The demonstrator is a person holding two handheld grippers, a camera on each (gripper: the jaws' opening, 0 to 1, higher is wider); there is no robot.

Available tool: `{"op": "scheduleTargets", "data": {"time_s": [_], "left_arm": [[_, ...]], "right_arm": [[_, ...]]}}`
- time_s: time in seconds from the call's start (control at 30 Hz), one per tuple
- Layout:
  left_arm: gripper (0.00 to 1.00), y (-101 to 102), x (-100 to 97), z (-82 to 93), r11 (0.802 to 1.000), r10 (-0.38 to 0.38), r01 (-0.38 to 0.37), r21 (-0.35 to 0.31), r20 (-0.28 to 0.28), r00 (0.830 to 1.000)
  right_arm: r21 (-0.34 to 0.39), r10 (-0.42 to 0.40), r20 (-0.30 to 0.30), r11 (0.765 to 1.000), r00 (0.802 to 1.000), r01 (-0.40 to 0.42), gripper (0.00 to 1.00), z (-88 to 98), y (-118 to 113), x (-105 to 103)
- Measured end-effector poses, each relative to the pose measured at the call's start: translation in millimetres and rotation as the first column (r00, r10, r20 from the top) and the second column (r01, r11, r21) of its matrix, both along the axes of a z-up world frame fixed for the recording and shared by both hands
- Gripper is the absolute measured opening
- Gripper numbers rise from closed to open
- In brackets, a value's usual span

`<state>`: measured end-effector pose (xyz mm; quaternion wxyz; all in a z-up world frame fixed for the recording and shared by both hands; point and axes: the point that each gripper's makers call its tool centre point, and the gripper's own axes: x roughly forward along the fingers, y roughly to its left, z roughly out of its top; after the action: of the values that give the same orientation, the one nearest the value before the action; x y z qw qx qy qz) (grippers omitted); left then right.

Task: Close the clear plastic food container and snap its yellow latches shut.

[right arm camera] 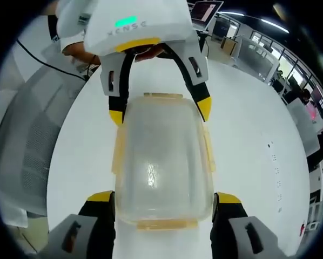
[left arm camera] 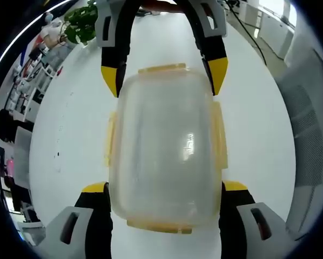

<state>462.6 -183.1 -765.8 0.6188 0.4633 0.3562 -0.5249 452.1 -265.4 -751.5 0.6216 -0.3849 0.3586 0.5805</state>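
**Container bracketed end-to-end by both hand-held grippers**

Clear plastic food container (left arm camera: 164, 148) sits lid-on at centre of white desk (left arm camera: 258, 108). Yellow latches (left arm camera: 221, 137) run along all four sides; can't tell whether they're snapped down.

Left hand-held gripper (left arm camera: 164, 190): jaws wide apart, yellow-tipped fingers (left arm camera: 94, 189) either side of the container's near end, close to its corners. Contact w/ the walls can't be judged. Released, nothing clamped.

Right hand-held gripper (right arm camera: 164, 198): same story from the opposite end, jaws spread, tips flanking the near corners of the container (right arm camera: 161, 162). Also released.

Each gripper appears in the other's view at the far end: in left gripper view, right hand-held gripper (left arm camera: 164, 75) w/ tips just beside the far corners; in right gripper view, left hand-held gripper (right arm camera: 159, 110) likewise, w/ a person's hand (right arm camera: 78, 48) behind it.

Bkgd: green plant (left arm camera: 81, 24) at far desk edge, grey mesh chair (right arm camera: 29, 145) beside desk, office desks and screens beyond.
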Motion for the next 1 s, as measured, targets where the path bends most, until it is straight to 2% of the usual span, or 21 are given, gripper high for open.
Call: {"op": "scheduleTargets", "data": {"time_s": [0.4, 1.0], "left_arm": [[0.80, 14.2, -4.3, -1.4, 1.000, -0.011, 0.011, -0.002, 0.001, 1.000], [0.80, 51.8, -3.9, -1.8, 1.000, -0.021, 0.020, 0.024, 0.004, 1.000]], "right_arm": [[0.000, -0.011, 0.000, 1.000, 1.000, 0.011, 0.72, -0.5, 14.7, -6.2], [0.006, -0.022, -0.005, 1.000, 1.000, 0.022, 0.72, -0.7, 51.7, -7.1]]}}
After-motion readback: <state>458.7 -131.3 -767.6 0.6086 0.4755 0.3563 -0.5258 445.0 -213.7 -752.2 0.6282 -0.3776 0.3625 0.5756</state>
